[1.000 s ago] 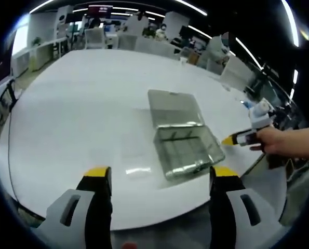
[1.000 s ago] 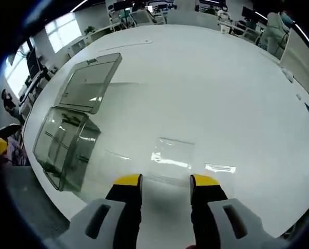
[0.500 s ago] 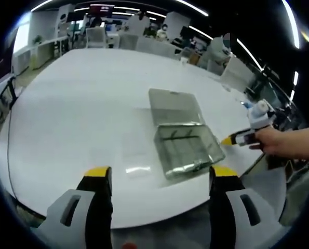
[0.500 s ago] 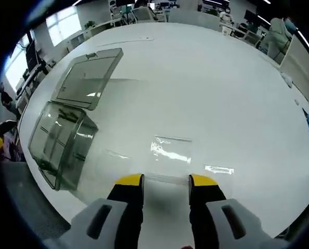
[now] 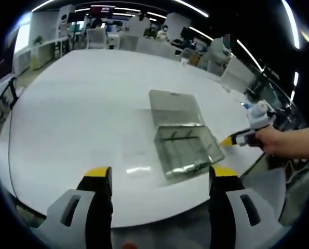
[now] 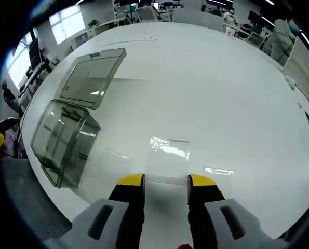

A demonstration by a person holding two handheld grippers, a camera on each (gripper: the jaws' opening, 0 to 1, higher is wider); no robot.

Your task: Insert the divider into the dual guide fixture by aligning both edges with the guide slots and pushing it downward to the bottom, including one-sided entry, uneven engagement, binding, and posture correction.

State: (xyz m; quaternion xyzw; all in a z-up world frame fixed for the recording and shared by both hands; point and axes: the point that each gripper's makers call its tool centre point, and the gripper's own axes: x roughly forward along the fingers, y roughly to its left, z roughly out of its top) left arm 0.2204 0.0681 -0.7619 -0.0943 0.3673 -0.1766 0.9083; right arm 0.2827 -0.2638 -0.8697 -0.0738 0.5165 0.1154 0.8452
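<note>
The right gripper (image 6: 166,181) is seen with its two yellow-tipped jaws apart and nothing between them. Over the last second it has been brought a little nearer to the clear divider (image 6: 170,148), which lies flat on the white table (image 6: 222,83) just past the jaw tips. The divider is thin and see-through, so its edges are hard to make out and only its shine is easy to see. It is not yet touched by the jaws. To the far left in the right gripper view, the clear box (image 6: 61,142) that serves as the guide fixture is seen near the table edge, with its lid (image 6: 92,78) laid open behind it. In the left gripper view, the left gripper (image 5: 159,176) is held wide open and has hardly been moved in that time. Past its jaws the divider (image 5: 135,153) is seen on the table, just left of the box (image 5: 187,150) and its open lid (image 5: 174,108). At the right of that view, a hand (image 5: 273,141) is seen holding the other gripper. The small move is judged to mean that the divider is about to be picked up. None of the pushing into the slots is done yet.
</note>
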